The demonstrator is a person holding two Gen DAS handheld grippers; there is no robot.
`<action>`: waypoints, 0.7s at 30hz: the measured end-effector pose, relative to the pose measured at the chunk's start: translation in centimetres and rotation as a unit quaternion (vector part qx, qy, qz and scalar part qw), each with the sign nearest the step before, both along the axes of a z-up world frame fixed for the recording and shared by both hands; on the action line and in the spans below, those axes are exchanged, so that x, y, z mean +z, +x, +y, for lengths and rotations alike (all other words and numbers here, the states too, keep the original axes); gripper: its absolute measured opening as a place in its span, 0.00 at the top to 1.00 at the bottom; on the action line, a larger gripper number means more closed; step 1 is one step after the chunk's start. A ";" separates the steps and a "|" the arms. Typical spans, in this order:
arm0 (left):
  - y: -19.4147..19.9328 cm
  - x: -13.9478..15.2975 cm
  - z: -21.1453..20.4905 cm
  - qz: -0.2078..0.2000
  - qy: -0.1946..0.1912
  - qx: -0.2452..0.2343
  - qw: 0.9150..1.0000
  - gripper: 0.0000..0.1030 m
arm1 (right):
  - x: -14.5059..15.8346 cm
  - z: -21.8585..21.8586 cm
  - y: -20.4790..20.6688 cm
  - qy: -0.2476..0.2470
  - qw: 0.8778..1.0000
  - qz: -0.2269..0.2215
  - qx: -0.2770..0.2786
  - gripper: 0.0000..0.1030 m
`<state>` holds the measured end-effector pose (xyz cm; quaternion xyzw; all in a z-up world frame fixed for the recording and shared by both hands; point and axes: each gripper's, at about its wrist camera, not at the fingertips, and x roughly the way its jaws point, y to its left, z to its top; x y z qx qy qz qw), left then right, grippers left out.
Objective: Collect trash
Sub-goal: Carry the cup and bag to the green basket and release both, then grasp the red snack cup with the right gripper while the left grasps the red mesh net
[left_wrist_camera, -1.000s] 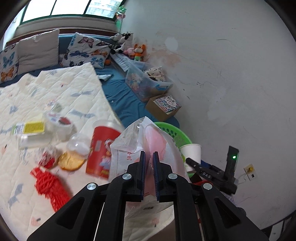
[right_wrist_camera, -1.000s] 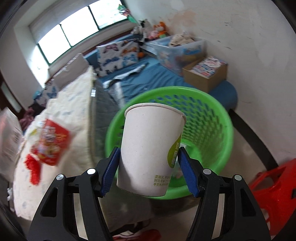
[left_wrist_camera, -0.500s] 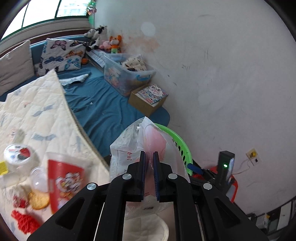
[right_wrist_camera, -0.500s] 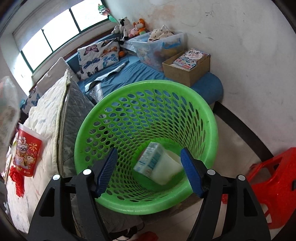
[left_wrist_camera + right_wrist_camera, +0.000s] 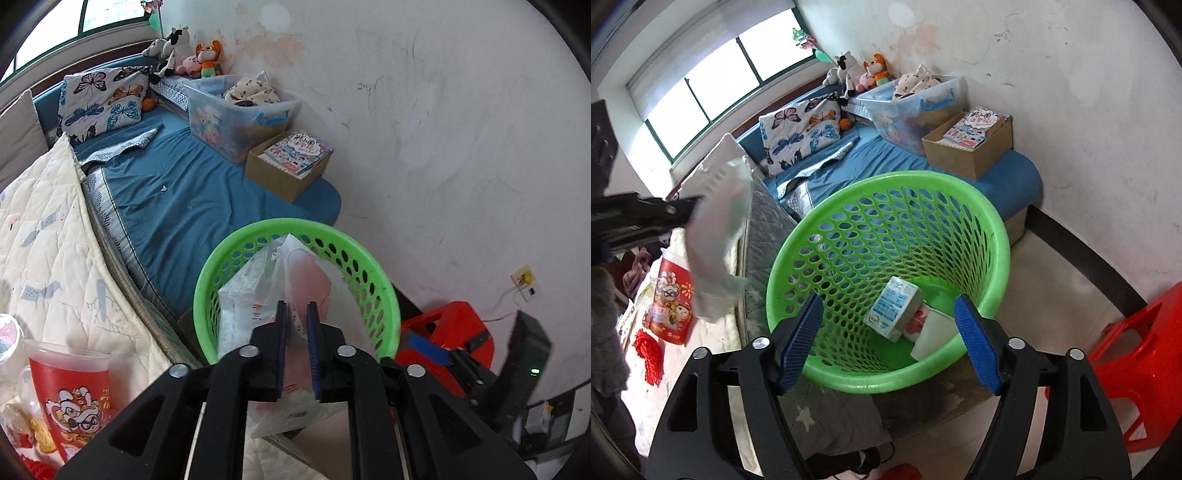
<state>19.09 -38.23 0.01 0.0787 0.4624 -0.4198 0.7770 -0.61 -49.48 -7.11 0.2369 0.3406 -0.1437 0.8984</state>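
A green mesh basket [image 5: 997,236] stands on the floor beside the bed. In it lie a white paper cup [image 5: 932,332] and a small blue-and-white carton [image 5: 892,314]. My right gripper [image 5: 888,301] hovers over the basket's near rim, open and empty, its jaws still opening. My left gripper [image 5: 295,306] holds a crumpled clear plastic bag [image 5: 258,291] above the basket [image 5: 207,280]; its jaws are opening slightly, and the bag is still between the pads. In the right wrist view the bag [image 5: 716,229] hangs at the left, over the bed's edge.
A red printed cup [image 5: 70,391] and a red net [image 5: 646,354] lie on the white quilt at the left. A red plastic stool [image 5: 1137,354] stands right of the basket. A cardboard box [image 5: 288,166] and a clear storage bin [image 5: 236,110] sit on the blue mattress by the wall.
My right gripper let go of the paper cup, which now lies in the basket, and its jaws spread wider. My left gripper carried the bag from over the quilt to above the basket.
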 end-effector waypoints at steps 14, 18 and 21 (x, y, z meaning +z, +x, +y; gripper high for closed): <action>-2.2 0.1 4.2 -0.015 -0.023 0.005 1.000 0.47 | 0.8 1.1 -1.6 0.006 1.000 -0.014 0.010 0.25; -3.0 0.9 7.6 -0.032 -0.031 0.027 0.999 0.42 | 1.3 2.4 -1.3 0.006 0.999 -0.017 0.027 0.24; -3.3 1.5 10.6 -0.042 -0.040 0.050 0.997 0.41 | 1.8 3.8 -0.6 0.007 0.999 -0.020 0.047 0.23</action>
